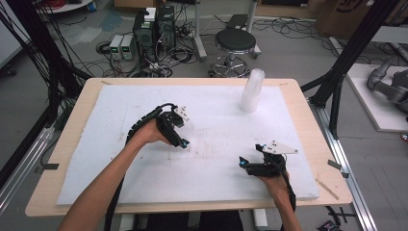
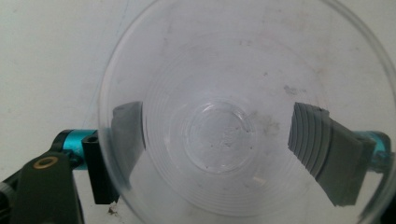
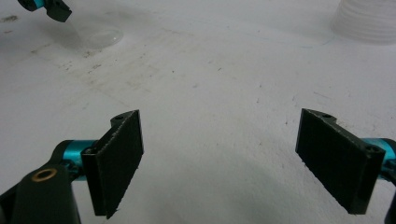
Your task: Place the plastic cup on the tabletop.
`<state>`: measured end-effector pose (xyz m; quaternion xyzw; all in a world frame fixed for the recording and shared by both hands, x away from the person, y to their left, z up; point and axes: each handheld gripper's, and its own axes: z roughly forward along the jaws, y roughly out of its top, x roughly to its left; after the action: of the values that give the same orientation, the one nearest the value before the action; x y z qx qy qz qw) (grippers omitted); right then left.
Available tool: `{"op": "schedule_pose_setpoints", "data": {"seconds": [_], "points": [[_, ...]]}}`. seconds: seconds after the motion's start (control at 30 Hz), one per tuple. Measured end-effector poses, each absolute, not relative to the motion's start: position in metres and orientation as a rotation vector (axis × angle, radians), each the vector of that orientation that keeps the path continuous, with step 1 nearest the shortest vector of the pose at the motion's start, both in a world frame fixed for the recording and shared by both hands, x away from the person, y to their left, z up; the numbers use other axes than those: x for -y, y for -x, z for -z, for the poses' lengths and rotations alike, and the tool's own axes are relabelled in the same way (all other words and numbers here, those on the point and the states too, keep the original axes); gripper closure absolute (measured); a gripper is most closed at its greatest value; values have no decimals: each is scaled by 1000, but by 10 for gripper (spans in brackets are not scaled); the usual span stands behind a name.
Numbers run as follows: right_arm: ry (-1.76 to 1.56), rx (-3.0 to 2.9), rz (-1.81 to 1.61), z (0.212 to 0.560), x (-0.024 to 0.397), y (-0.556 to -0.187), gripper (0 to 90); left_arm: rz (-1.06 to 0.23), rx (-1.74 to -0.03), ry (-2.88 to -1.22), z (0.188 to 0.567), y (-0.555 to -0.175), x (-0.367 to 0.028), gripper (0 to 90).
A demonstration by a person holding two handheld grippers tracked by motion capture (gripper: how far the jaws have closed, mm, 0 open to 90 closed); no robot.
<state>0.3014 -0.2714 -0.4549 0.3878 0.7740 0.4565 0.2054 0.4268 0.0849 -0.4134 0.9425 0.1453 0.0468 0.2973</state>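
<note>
The white foam board point(image 1: 144, 168) covers most of the wooden table point(image 1: 308, 125) in the high view. The left gripper point(image 1: 184, 126) sits near the centre of the board, slightly toward 10 o'clock, held by the person's left hand point(image 1: 151, 132), with its cable arching back over the wrist. In the left gripper view, a clear plastic cup point(image 2: 243, 112) stands between the two jaws with its mouth facing the camera and its round base visible through the wall. The jaw pads point(image 2: 322, 149) sit at 3 and 9 o'clock of the cup, seen partly through its transparent wall; whether the pads press the cup or merely flank it cannot be told. In the high view the cup shows only as a faint clear shape just at 3 o'clock of the left gripper. The right gripper point(image 1: 244, 162) lies toward 5 o'clock of the board, held by the right hand point(image 1: 274, 180), with its grey three-cornered plate on top. In the right gripper view its jaws stand wide apart and released, with bare board between them. A stack of clear cups point(image 1: 252, 90) stands upright at about 1 o'clock on the board, well apart from both grippers. A black stool point(image 1: 235, 43) stands on the floor beyond the table's far edge.
</note>
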Motion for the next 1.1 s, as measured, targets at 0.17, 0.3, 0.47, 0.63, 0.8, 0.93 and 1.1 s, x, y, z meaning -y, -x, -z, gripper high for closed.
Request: {"op": "schedule_pose_setpoints", "data": {"seconds": [0.17, 0.3, 0.47, 0.63, 0.8, 0.93, 1.1], "points": [[-1081, -2155, -1278, 455, 272, -301, 151, -126, -375, -2502, 410, -423, -87, 159], [-1084, -2159, -1274, 455, 271, -301, 151, -140, -397, -2472, 409, -418, -93, 159], [-1080, -2154, -1280, 455, 272, -300, 151, -169, -438, -2447, 411, -406, -110, 159], [-1081, -2152, -1284, 455, 271, -300, 151, -232, -482, -2350, 409, -381, -137, 159], [-1075, -2155, -1283, 455, 272, -300, 151, -306, -561, -2196, 416, -344, -172, 159], [-1061, -2143, -1292, 455, 272, -298, 151, -372, -633, -2042, 431, -313, -200, 159], [-1039, -2126, -1320, 454, 273, -296, 151, -436, -715, -1951, 446, -293, -221, 159]]}}
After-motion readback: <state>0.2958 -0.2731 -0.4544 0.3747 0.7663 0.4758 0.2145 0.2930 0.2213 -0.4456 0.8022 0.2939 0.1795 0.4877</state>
